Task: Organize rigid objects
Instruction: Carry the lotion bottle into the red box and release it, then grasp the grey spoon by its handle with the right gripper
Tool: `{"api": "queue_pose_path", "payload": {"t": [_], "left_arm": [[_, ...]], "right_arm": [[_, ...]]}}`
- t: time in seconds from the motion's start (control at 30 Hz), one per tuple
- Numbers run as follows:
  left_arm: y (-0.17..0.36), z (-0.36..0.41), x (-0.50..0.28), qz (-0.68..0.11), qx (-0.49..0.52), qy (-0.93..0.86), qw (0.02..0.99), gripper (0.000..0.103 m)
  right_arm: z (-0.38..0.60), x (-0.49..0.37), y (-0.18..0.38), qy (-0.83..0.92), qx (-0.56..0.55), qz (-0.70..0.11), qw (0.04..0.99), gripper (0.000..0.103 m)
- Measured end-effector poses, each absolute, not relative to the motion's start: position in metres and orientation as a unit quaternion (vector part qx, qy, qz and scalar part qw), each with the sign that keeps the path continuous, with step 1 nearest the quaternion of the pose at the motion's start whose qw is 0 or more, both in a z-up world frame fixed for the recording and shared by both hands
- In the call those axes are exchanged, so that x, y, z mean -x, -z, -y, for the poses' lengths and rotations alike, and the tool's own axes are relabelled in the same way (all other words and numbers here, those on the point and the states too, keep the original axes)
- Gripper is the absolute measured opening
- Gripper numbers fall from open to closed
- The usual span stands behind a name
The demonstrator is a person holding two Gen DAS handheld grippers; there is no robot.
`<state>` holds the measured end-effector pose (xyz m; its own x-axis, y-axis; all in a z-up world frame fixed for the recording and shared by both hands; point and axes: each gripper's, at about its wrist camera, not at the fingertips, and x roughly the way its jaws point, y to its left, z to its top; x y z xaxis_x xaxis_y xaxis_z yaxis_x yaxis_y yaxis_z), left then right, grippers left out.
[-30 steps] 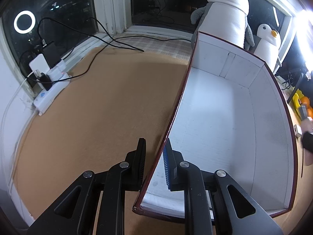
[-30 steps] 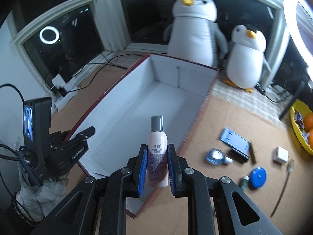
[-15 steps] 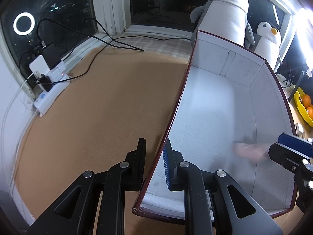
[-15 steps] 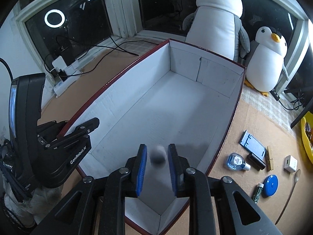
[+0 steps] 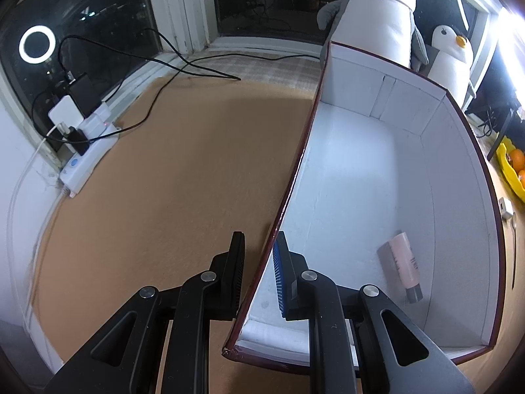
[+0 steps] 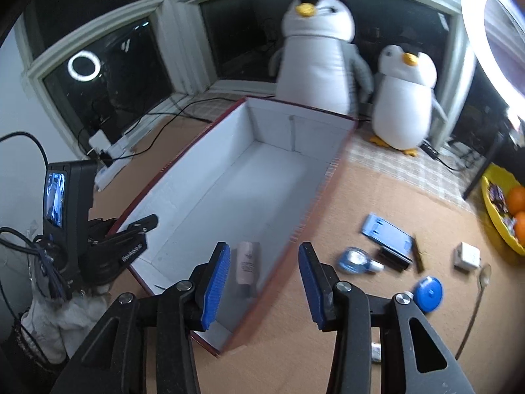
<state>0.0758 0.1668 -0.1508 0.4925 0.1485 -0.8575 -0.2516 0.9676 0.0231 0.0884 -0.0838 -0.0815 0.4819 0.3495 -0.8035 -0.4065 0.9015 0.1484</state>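
The left gripper (image 5: 257,275) is clamping the thin left wall of the white box (image 5: 361,170), one finger outside and one inside. The right gripper (image 6: 262,287) is hanging above the near corner of the box, and its jaws have just been opening; nothing is sitting between them. The pink bottle (image 5: 405,264) is lying on its side on the white floor of the box, near the right wall and the near end, with its grey cap pointing to the near end.

The box is standing on a brown, cork-like surface (image 5: 170,177). To the right of the box, small things are lying on this surface: a blue stand (image 6: 387,233), a small blue bottle (image 6: 356,261), a round blue disc (image 6: 428,294), a white cube (image 6: 466,256) and a spoon (image 6: 475,302). A yellow bowl (image 6: 492,207) with oranges is sitting at the far right. Behind the box, two plush penguins (image 6: 315,55) are standing before dark windows. A white power strip (image 5: 88,157) with black cables is lying at the left, under the window, and a ring light is reflecting in the glass.
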Motion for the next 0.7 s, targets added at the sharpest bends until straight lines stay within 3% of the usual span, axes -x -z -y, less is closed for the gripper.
{"api": "queue_pose_path", "payload": {"t": [0.27, 0.7], "left_arm": [[0.152, -0.164, -0.079, -0.507, 0.038, -0.123, 0.852, 0.016], [0.153, -0.157, -0.084, -0.534, 0.011, -0.129, 0.836, 0.016]], "right_arm": [[0.203, -0.089, 0.093, -0.11, -0.028, -0.472, 0.874, 0.042], [0.345, -0.116, 0.177, 0.03, -0.077, -0.537, 0.839, 0.042]]}}
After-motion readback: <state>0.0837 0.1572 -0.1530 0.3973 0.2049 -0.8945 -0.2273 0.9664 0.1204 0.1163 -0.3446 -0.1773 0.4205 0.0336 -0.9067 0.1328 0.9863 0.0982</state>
